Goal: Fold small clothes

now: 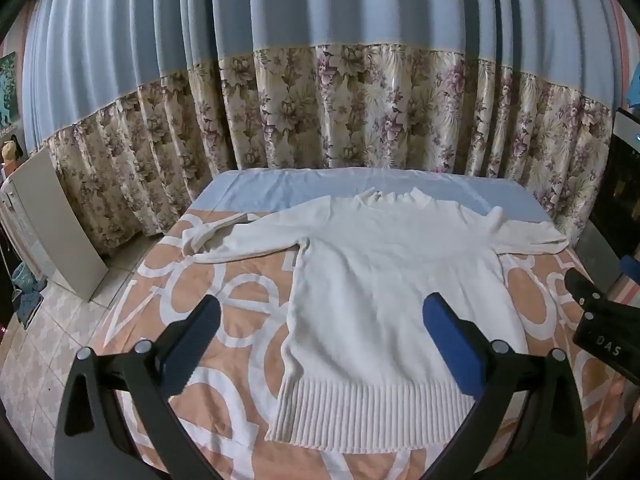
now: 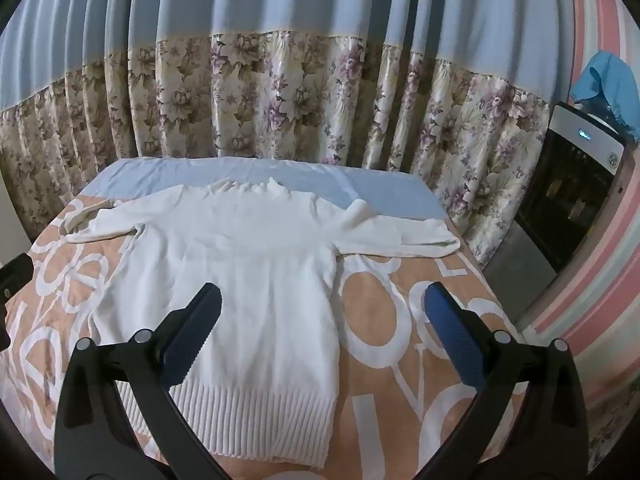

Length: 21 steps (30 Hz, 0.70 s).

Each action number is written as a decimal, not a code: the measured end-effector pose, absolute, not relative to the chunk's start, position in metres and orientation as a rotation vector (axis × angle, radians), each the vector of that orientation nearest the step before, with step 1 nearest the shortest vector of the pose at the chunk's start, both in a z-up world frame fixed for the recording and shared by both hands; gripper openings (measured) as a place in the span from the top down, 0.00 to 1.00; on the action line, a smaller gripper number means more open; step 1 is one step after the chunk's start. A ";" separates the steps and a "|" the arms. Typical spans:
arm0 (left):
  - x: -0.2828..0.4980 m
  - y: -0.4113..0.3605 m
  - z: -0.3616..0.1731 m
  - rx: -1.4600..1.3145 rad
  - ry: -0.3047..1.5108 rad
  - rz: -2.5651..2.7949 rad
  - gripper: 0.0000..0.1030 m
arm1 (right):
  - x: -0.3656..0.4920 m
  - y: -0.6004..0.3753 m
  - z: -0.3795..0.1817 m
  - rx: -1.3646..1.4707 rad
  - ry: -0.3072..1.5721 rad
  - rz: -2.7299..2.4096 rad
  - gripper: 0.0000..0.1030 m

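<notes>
A white knit sweater [image 1: 380, 280] lies flat, face up, on the peach and white patterned cover [image 1: 224, 320], collar far, ribbed hem near. Its left sleeve [image 1: 224, 236] is bent back on itself; its right sleeve [image 1: 528, 236] stretches out to the right. My left gripper [image 1: 320, 316] is open and empty, held above the sweater's lower left part. My right gripper [image 2: 324, 304] is open and empty above the sweater's [image 2: 248, 280] lower right edge. Part of the right gripper's body shows at the right edge of the left wrist view [image 1: 600, 320].
A blue sheet [image 1: 360, 188] covers the far end of the table. Floral and blue curtains [image 1: 360, 120] hang behind. A white board [image 1: 52, 232] leans at the left on tiled floor. A dark appliance [image 2: 576, 188] stands at the right.
</notes>
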State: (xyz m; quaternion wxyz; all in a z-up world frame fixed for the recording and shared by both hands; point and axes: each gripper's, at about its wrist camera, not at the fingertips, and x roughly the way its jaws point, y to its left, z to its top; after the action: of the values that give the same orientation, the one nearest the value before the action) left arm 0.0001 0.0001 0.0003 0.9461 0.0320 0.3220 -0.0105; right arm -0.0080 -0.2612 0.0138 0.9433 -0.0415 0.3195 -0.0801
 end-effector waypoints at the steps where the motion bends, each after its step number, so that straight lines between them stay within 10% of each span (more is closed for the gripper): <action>1: 0.000 0.000 0.000 0.066 0.648 -0.022 0.02 | -0.008 -0.261 0.014 -0.083 0.655 -0.165 0.03; 21: 0.003 -0.002 0.018 0.092 0.629 0.000 0.02 | -0.008 -0.264 0.019 -0.087 0.648 -0.168 0.03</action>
State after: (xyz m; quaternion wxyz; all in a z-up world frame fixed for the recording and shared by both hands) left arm 0.0027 -0.0016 0.0183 0.9498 0.0454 0.3094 0.0000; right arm -0.0082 -0.2644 0.0185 0.9436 -0.0425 0.3178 -0.0822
